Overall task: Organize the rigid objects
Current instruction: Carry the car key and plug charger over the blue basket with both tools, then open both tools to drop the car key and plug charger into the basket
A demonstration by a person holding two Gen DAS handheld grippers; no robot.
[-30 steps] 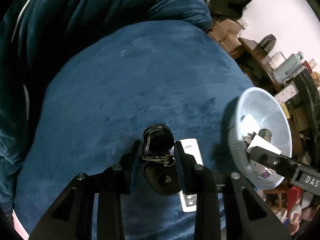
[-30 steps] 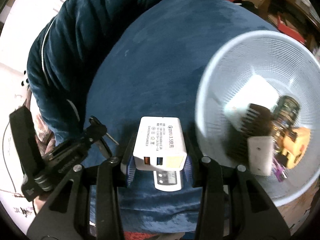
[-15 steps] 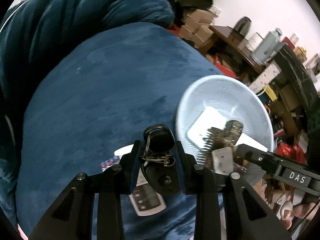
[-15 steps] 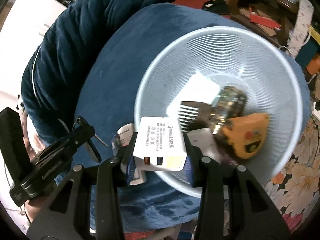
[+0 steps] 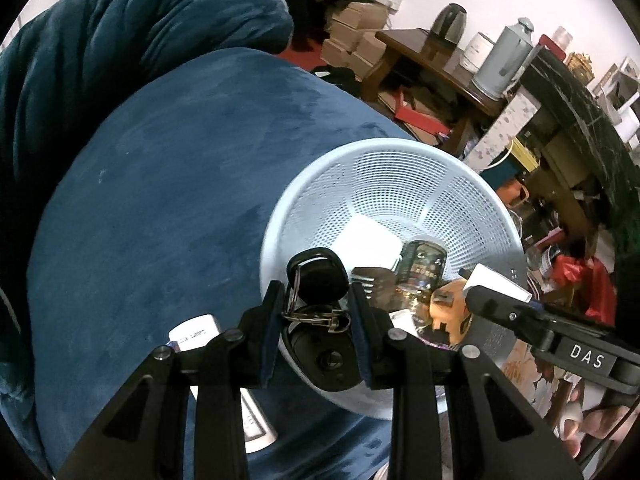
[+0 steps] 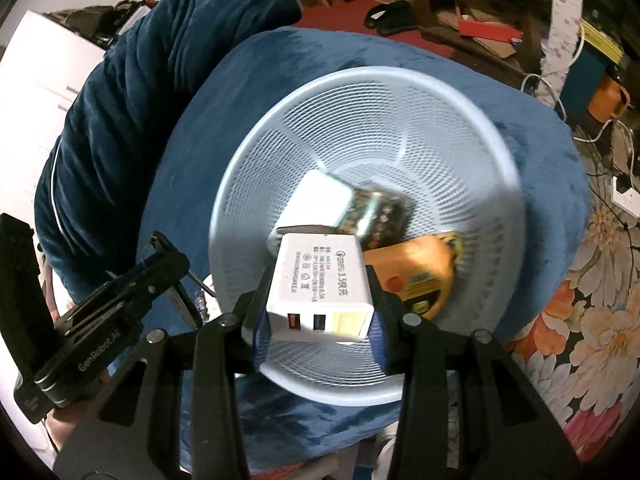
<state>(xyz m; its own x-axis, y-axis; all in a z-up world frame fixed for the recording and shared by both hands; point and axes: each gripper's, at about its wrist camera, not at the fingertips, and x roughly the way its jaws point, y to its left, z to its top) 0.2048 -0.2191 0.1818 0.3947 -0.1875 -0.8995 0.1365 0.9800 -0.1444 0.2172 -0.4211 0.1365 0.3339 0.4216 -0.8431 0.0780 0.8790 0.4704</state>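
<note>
Right gripper (image 6: pixel 318 312) clamped on charger (image 6: pixel 320 284), poised directly above basket (image 6: pixel 400 92); left gripper (image 5: pixel 316 322) gripping car key (image 5: pixel 318 276), nearer basket rim, over its edge.

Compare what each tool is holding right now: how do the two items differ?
The left tool grips a black, rounded car key with a metal ring; the right tool grips a white, boxy USB charger with printed text. Both are clamped and held above the blue mesh basket.
</note>
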